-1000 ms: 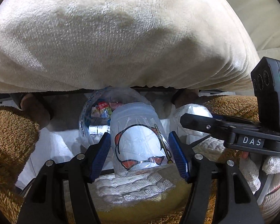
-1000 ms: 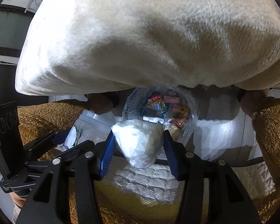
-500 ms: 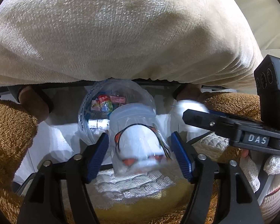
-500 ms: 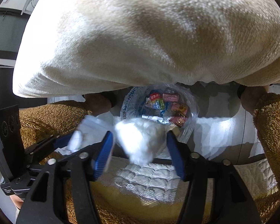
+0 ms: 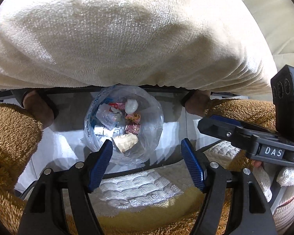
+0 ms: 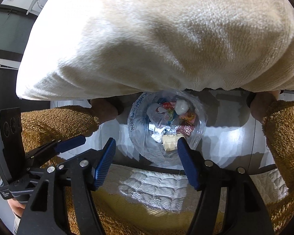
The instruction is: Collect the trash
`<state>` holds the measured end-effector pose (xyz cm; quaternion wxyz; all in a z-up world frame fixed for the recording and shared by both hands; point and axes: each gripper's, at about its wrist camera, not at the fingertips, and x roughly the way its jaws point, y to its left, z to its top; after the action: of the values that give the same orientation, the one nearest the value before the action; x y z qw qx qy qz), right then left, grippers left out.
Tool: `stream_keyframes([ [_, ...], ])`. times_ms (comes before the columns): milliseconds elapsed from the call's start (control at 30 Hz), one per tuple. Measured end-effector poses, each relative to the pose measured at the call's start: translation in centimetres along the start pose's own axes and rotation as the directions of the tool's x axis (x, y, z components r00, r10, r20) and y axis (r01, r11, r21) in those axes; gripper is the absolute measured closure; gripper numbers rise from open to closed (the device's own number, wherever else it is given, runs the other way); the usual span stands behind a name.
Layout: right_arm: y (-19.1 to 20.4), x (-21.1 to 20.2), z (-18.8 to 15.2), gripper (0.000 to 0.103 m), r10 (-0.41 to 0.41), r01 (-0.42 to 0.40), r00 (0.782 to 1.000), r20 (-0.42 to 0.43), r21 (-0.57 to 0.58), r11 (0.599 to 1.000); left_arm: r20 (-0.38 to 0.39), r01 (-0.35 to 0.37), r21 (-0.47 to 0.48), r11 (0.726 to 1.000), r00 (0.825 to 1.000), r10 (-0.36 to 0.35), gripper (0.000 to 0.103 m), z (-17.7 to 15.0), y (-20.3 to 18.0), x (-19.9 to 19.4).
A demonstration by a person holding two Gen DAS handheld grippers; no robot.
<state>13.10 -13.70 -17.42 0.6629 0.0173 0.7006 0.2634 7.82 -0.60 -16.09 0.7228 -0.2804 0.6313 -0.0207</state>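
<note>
A clear plastic trash bag [image 5: 88,121] [image 6: 132,121] stands open on the grey floor below both grippers. Inside lie a clear wrapper with a red drawing [image 5: 107,115] [image 6: 158,113], a white wad [image 5: 131,105] [image 6: 181,106], a beige paper [image 5: 125,142] and several coloured wrappers. My left gripper [image 5: 146,143] hangs open above the bag's near rim with nothing between its blue pads. My right gripper [image 6: 146,140] is open and holds nothing either. Each gripper shows at the edge of the other's view, the right gripper [image 5: 235,135] and the left gripper [image 6: 68,145].
A cream fleece blanket [image 5: 127,39] bulges over the top half of both views and overhangs the bag's far side. Brown fluffy fabric [image 5: 12,137] flanks the bag left and right. A white quilted cushion [image 5: 139,192] lies just below the fingers. A white-gloved hand [image 5: 284,180] holds the right gripper.
Both grippers opened wider. The clear wrapper left the left gripper and the white wad left the right one; both now lie inside the trash bag.
</note>
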Motion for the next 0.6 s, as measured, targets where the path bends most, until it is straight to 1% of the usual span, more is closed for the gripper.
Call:
stream_keyframes([
  [167, 0.3, -1.3, -0.6, 0.038, -0.001, 0.002, 1.0, 0.028, -0.023, 1.0, 0.027, -0.001, 0.002, 1.0, 1.0, 0.001, 0.032, -0.2, -0.1, -1.1],
  [333, 0.9, -3.2, -1.2, 0.038, -0.016, 0.022, 0.996, 0.087, -0.059, 0.998, 0.081, -0.021, 0.023, 1.0, 0.997, 0.019, 0.032, -0.4, -0.6, -3.0],
  [600, 2.0, -7.1, -1.4, 0.038, -0.029, 0.049, 0.984, 0.179, -0.111, 0.993, 0.185, -0.031, 0.073, 0.997, 0.983, 0.017, 0.032, 0.1, -2.2, -7.1],
])
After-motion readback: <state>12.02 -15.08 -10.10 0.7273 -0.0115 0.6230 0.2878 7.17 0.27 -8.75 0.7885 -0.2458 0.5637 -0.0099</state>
